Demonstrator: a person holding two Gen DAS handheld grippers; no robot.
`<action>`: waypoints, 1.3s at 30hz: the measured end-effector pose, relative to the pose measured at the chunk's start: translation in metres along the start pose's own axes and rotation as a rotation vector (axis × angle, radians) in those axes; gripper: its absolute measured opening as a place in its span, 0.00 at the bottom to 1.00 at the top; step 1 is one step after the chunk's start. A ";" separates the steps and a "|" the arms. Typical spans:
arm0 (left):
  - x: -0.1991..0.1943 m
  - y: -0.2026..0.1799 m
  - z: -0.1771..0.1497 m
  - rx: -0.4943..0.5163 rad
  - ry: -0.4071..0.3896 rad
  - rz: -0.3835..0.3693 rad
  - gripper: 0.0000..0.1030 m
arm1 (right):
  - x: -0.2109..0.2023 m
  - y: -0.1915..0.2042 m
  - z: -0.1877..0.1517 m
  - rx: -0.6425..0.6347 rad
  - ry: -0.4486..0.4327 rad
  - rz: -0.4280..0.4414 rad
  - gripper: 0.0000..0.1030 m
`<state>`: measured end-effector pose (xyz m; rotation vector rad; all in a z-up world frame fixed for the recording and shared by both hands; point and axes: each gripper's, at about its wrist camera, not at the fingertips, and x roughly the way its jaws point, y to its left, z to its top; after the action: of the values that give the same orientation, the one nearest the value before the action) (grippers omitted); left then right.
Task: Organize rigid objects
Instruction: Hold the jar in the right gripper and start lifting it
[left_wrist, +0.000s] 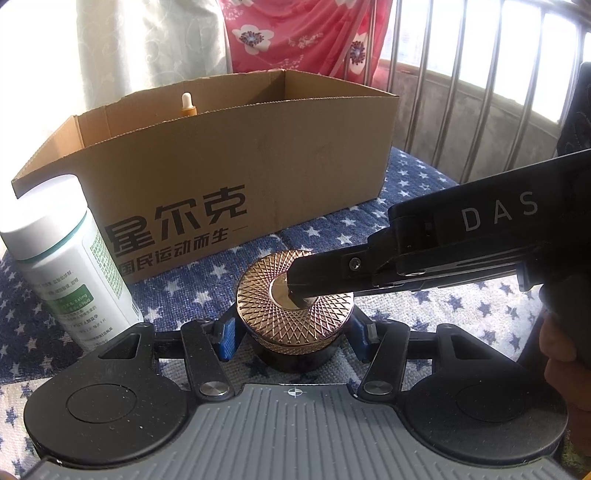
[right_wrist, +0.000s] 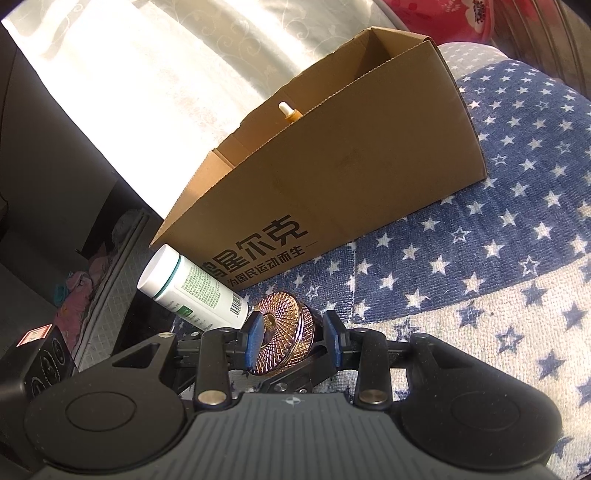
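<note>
Left wrist, star-patterned cloth (left_wrist: 424, 192), window bars (left_wrist: 480, 74)

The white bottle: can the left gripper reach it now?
Probably not yet: the left gripper is clamped on the gold-lidded jar. Once freed, the white bottle stands close beside it, unobstructed.

left hand-held gripper (left_wrist: 295, 334): black linkages; blue pads; silver pivots; grey ribbed base | right hand-held gripper (right_wrist: 293, 341): white "DAS" lettering
</note>
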<state>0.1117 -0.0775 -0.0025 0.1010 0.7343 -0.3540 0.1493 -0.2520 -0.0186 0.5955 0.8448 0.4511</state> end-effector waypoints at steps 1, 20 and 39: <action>0.001 -0.001 0.000 -0.001 0.000 0.002 0.54 | 0.000 0.000 0.000 0.000 0.001 0.000 0.37; -0.002 -0.004 0.000 0.003 -0.016 0.002 0.54 | -0.004 0.008 -0.001 -0.005 0.013 -0.023 0.38; -0.046 -0.008 0.021 0.056 -0.116 0.000 0.54 | -0.044 0.040 0.004 -0.076 -0.103 0.020 0.38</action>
<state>0.0912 -0.0764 0.0438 0.1322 0.6101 -0.3775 0.1211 -0.2487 0.0335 0.5531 0.7215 0.4648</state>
